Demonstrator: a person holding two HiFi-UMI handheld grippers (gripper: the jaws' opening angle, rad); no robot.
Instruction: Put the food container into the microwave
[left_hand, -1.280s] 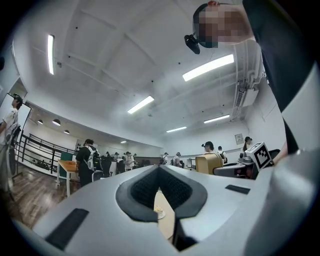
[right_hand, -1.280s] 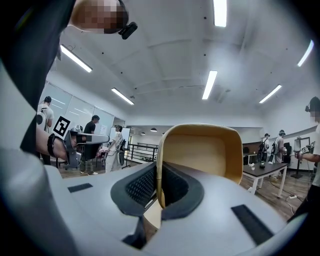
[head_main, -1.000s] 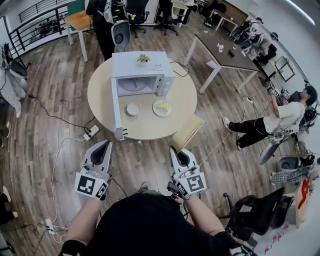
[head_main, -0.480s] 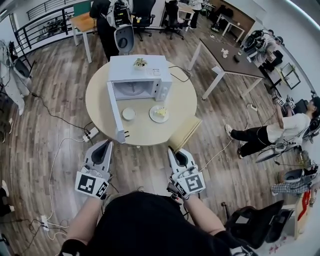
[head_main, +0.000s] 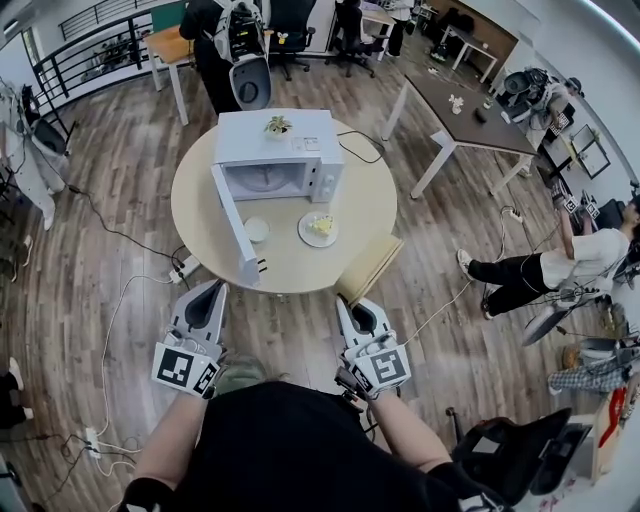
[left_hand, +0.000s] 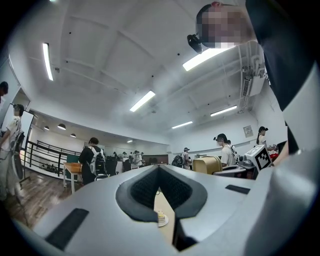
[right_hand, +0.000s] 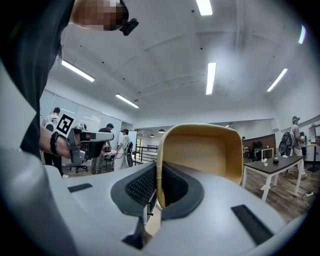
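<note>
On the counter (head_main: 372, 200), before the open microwave (head_main: 275, 140), sits the container (head_main: 320, 227), well apart from the left gripper (head_main: 211, 289) and right gripper (head_main: 346, 302), both with fingers together and empty. Probably light, stiff and shallow: grip its rim, keep it level.

The microwave (head_main: 278, 155) stands at the table's (head_main: 370, 200) far side, its door (head_main: 232, 225) swung out on the left. Before it lie 2 dishes: a bowl (head_main: 257, 230) left, a plate (head_main: 319, 228) right. A chair (head_main: 370, 267) stands at the table's near-right edge.
</note>
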